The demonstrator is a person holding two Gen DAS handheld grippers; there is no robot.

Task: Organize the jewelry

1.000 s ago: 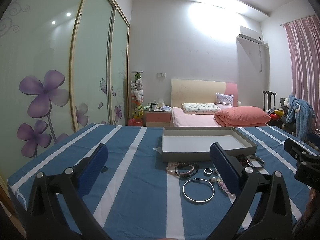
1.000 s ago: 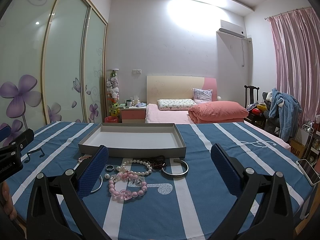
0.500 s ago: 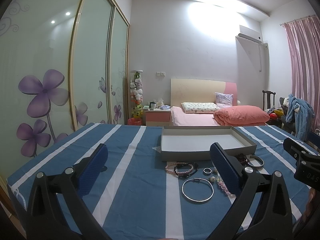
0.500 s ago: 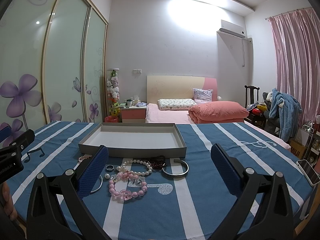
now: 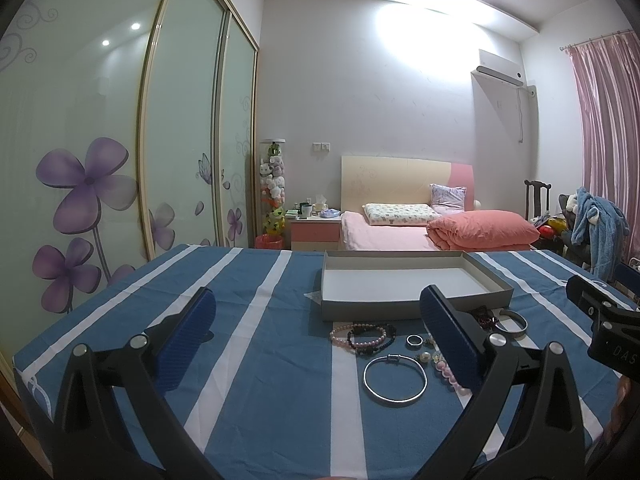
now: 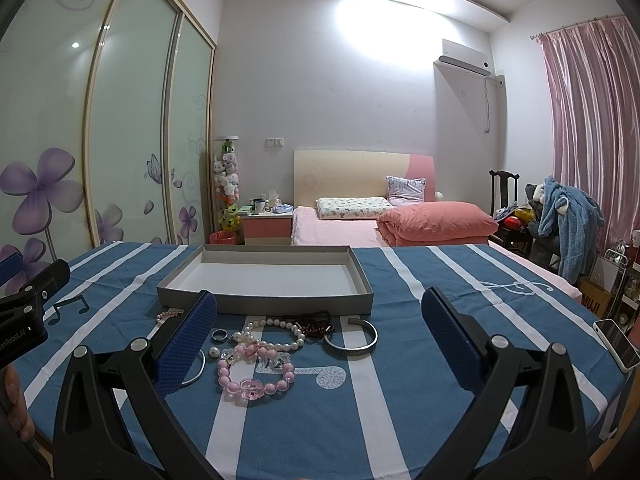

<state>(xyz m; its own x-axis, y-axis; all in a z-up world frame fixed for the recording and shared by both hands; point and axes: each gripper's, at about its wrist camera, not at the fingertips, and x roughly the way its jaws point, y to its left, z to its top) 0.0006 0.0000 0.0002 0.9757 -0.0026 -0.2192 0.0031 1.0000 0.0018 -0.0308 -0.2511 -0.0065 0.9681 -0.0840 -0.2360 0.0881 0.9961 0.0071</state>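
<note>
An empty grey shallow box (image 5: 412, 304) (image 6: 264, 304) lies on the blue striped tablecloth. In front of it lies loose jewelry: a thin silver bangle (image 5: 395, 379), a pink and a dark bead bracelet (image 5: 362, 335), a small ring (image 5: 414, 340) (image 6: 219, 334), a pearl bracelet (image 6: 272, 334), a pink bead bracelet (image 6: 256, 376), a dark red bead strand (image 6: 314, 322) and a silver cuff (image 6: 351, 338) (image 5: 510, 322). My left gripper (image 5: 316, 340) is open and empty, left of the pile. My right gripper (image 6: 320, 340) is open and empty, above the pile's near side.
A phone (image 6: 616, 344) lies at the table's right edge. The other gripper shows at each view's side (image 5: 604, 328) (image 6: 24, 316). Behind the table are a bed (image 6: 384, 224), a nightstand (image 6: 266, 228), a wardrobe with sliding doors (image 5: 120, 160) and a chair with clothes (image 6: 560, 220).
The left wrist view has shifted very slightly; the jewelry and box lie as before. Both grippers stay open.
</note>
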